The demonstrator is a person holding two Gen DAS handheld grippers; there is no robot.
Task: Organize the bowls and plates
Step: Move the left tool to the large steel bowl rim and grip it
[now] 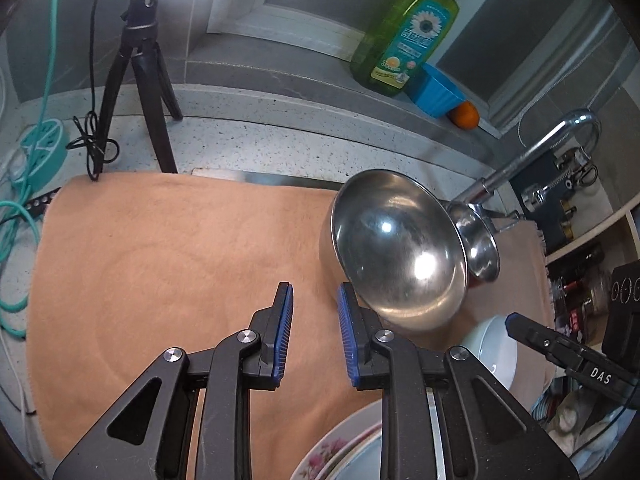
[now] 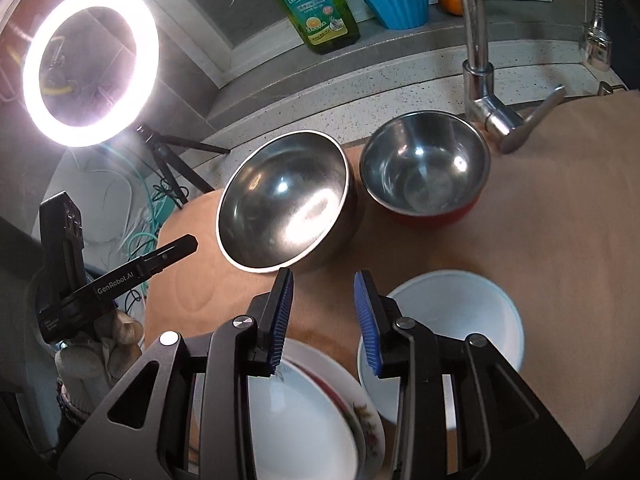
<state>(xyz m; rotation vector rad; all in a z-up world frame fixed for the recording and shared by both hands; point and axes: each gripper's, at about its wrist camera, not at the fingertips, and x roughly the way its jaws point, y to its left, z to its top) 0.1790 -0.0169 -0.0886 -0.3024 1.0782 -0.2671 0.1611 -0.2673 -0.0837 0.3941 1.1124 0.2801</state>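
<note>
Gleaming round steel bowls (image 2: 286, 200) on fuzzy towel (image 2: 540, 208).

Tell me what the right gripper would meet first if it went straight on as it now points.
Probably the peach towel: the right gripper, jaws open and empty, aims at bare cloth between the steel bowl and white bowl. Depth is unclear, so it might clip the steel bowl's near rim.

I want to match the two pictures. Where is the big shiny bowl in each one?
Left wrist view: the big steel bowl sits right of centre, just beyond the claw's right finger.
Right wrist view: big steel bowl at centre, left of the red-bottomed steel bowl.
Shared landmark: the green dish soap bottle.
</note>
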